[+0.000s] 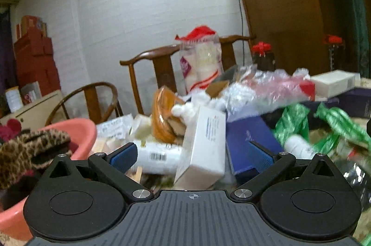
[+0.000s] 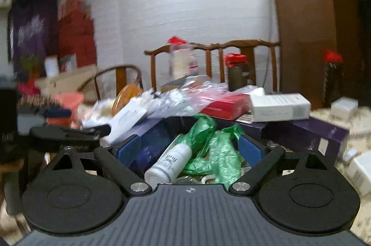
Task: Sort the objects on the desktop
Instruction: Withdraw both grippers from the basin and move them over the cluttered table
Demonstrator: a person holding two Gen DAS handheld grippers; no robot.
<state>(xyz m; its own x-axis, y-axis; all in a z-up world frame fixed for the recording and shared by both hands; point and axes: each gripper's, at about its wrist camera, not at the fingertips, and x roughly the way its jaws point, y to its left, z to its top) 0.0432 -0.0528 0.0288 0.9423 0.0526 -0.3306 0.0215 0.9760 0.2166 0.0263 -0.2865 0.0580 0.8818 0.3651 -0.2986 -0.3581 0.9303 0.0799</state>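
Observation:
In the left wrist view my left gripper (image 1: 192,156) is open, its blue pads spread wide. A tilted white box (image 1: 204,144) stands between them, untouched as far as I can tell. A dark blue box (image 1: 248,141) leans beside it, and a white barcoded tube (image 1: 157,159) lies behind the left pad. In the right wrist view my right gripper (image 2: 190,148) is open over a white bottle (image 2: 169,163) lying on a green plastic bag (image 2: 218,148). A dark blue box (image 2: 150,141) sits by its left pad.
A pink basin (image 1: 81,130) with leopard-print cloth (image 1: 30,146) sits at the left. Clear plastic wrap (image 1: 262,88), a red box (image 2: 227,107), white boxes (image 2: 278,107), a purple box (image 2: 308,132) and an orange item (image 1: 162,116) crowd the table. Wooden chairs (image 1: 148,65) stand behind.

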